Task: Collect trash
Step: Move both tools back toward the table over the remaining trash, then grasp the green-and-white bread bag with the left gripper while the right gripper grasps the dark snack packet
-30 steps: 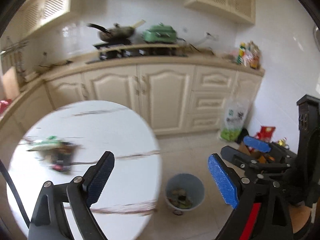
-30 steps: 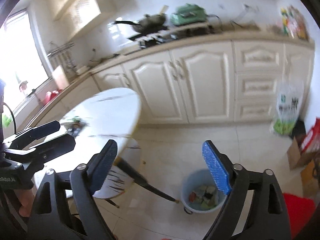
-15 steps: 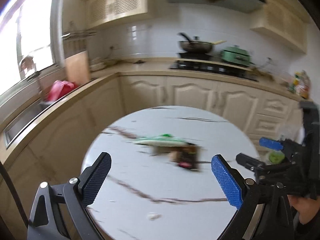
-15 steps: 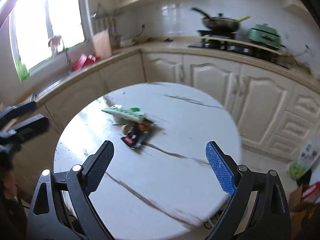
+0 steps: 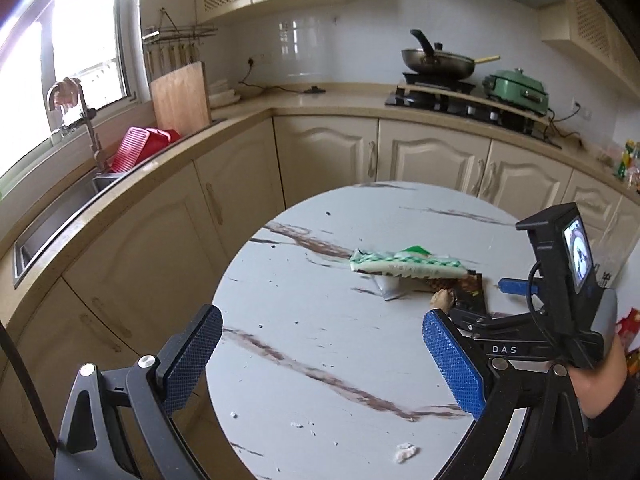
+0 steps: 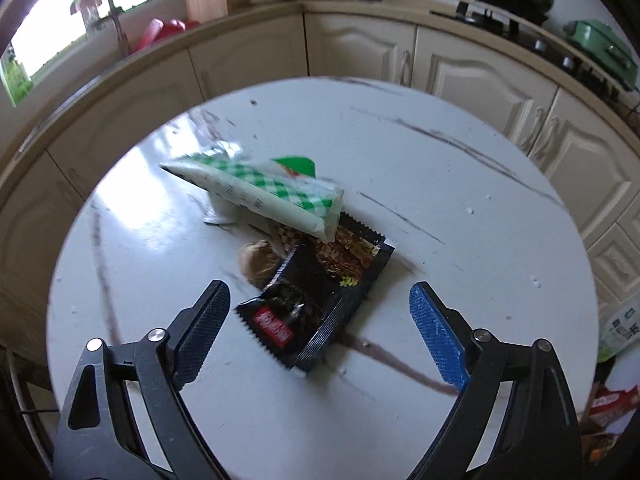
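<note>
**Left and right wrist views: both grippers over the trash pile on a round marble table.**

Left wrist view: the left gripper (image 5: 320,360), jaws wide and empty, hovers near the table (image 5: 320,420) edge; the green-checked wrapper (image 5: 404,266) lies mid-table, probably light and crushable. Bare tabletop leaves free room. Right wrist view: the right gripper (image 6: 320,320), jaws closing slightly with nothing pinched, brackets the black snack packet (image 6: 316,304); thin, likely slippery film, best pinched at its near serrated edge beside the crumpled brown scrap (image 6: 258,262).
</note>
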